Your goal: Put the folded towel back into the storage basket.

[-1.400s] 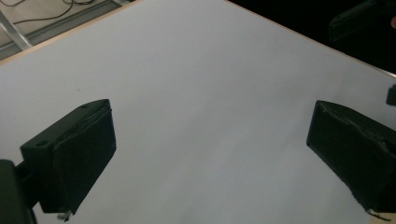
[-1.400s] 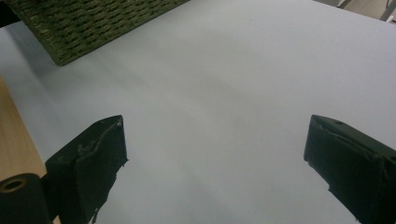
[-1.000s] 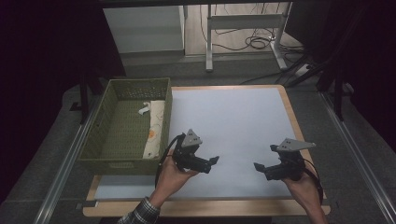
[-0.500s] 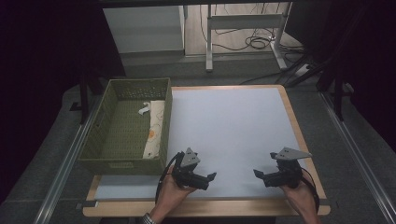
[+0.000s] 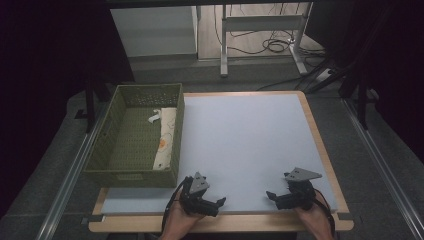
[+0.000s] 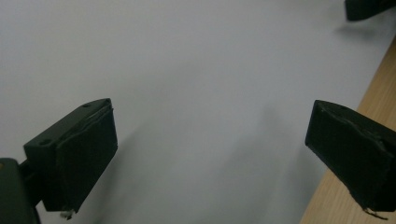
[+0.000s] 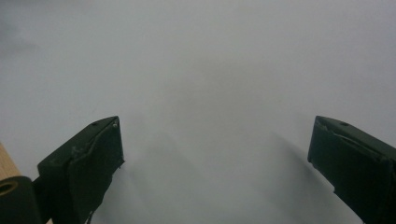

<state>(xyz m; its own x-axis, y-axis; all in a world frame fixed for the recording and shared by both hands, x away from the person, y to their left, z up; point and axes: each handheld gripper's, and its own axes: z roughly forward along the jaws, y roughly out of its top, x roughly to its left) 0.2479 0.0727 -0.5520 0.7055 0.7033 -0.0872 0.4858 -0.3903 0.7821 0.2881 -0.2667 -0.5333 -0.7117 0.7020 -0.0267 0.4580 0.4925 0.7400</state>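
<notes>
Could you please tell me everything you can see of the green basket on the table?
The green basket is a rectangular, open-topped bin with perforated, woven-looking walls, seemingly plastic. It sits upright at the table's left edge, beside the grey mat. Inside, along its right wall, lies a folded cream cloth with small orange marks. Neither gripper touches it.

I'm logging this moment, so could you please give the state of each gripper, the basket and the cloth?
left gripper: jaws wide open, empty, low over the table's near edge.
right gripper: jaws wide open, empty, near the same edge.
green basket: upright at the table's left side, no lid.
patterned cloth: folded, lying inside the basket along its right wall.
</notes>
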